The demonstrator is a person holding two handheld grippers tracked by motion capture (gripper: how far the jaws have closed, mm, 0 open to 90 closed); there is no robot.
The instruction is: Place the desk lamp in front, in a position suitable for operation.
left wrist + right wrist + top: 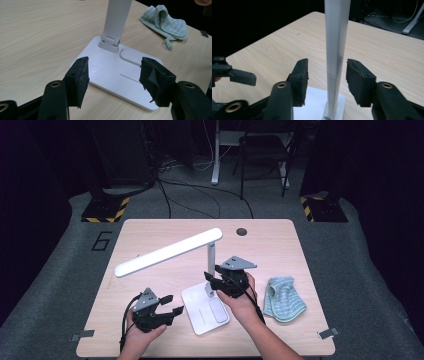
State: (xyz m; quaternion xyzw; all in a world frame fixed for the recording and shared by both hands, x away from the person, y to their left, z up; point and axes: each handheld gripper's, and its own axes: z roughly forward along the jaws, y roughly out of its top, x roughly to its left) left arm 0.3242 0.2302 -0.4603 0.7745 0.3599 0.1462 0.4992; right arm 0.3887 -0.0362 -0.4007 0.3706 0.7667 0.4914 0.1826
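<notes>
A white desk lamp stands on the table, its flat base (205, 312) near the front and its long head bar (167, 251) slanting off to the left. My right gripper (210, 282) straddles the low part of the upright stem (212, 252). In the right gripper view the stem (336, 50) rises between the two pads with a gap on each side, so my right gripper (329, 75) is open. My left gripper (172, 304) sits just left of the base, open and empty. In the left gripper view my left gripper (115, 68) points at the base (110, 72) with its power button.
A crumpled light green cloth (283, 299) lies on the table to the right of the lamp, also seen as the cloth (166, 22) far off. A round cable hole (241, 231) sits near the table's far edge. A chair and cables stand on the floor beyond.
</notes>
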